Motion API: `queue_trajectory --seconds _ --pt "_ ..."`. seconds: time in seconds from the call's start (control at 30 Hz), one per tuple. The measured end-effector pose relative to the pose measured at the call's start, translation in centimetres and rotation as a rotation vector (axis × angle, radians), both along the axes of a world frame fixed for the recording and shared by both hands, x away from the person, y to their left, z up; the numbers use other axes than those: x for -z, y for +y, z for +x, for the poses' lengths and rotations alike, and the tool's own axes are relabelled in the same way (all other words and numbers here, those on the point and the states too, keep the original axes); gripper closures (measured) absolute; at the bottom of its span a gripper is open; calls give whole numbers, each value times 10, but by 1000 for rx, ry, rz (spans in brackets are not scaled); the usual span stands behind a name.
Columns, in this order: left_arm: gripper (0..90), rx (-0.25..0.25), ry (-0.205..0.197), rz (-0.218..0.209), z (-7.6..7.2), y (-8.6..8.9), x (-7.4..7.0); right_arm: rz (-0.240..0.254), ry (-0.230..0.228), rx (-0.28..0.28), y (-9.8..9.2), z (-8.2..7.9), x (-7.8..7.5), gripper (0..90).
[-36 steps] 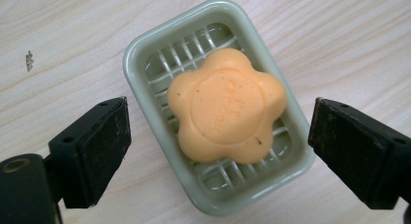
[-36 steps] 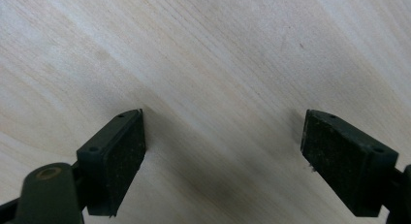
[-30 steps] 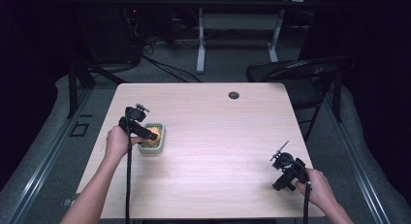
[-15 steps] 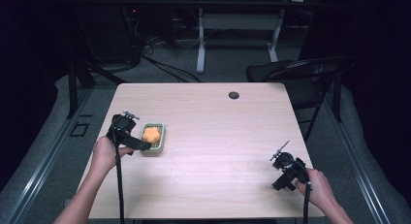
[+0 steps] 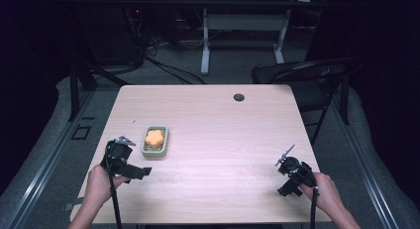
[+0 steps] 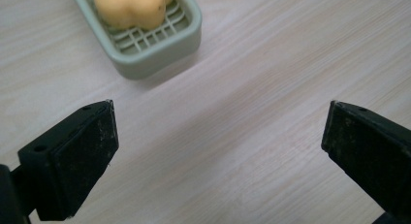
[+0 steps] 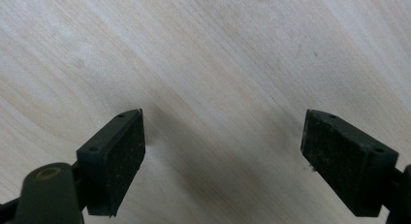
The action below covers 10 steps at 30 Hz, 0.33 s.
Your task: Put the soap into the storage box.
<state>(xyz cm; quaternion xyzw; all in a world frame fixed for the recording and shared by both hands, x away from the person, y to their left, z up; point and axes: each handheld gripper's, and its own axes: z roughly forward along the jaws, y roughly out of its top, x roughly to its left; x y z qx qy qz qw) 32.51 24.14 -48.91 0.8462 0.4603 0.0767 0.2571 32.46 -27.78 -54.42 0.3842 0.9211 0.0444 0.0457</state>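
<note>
Left gripper [image 6: 219, 151]: fingers [image 6: 80, 156] stand wide apart with nothing between them, bare wood below. They have just been opening over the last moment. A second ago this gripper sat right over the soap dish at the left side of the surface; half a second ago it was just beside the dish's left edge; now it is drawn back toward the near left corner [image 5: 130, 170], apart from the dish.

Orange soap [image 5: 155, 138], flower-shaped, lies in the green soap dish [image 5: 145, 150], on its slatted grid. In the left gripper view the soap [image 6: 131, 7] is at the top edge, the dish rim [image 6: 160, 59] just ahead of the fingers. Dish sits in the left half of the surface, nearer the left edge than the middle.

Judgement: the soap looks delivered and let go; placing step likely done, left hand clearing off.

Right gripper [image 7: 223, 151]: fingers [image 7: 116, 161] show a clear gap, nothing held, plain wood beneath. In the high view it rests near the near right corner [image 5: 283, 165], same spot as in both earlier pictures.

Around: surface [image 5: 223, 140] otherwise bare but for a small dark round cap [image 5: 239, 97] near the far edge. Black folding chair [image 5: 307, 73] beyond the far right corner; white frame legs [image 5: 205, 45] and cables on the floor behind. Nothing stands between either gripper and the dish.
</note>
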Motion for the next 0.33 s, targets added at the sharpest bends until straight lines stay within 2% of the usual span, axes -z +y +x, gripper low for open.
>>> queue_trajectory --seconds 0.07,0.13,0.17,0.33 --pt "0 -5 21 1 0 2 9 9 -2 10 1 -1 1 157" --pt "0 -7 27 4 0 4 14 -14 0 -3 1 0 0 157" --pt "0 -8 29 3 0 6 15 -4 -14 11 2 -2 2 158" --pt "0 -29 4 -10 2 13 14 5 -18 -17 1 -2 1 158"
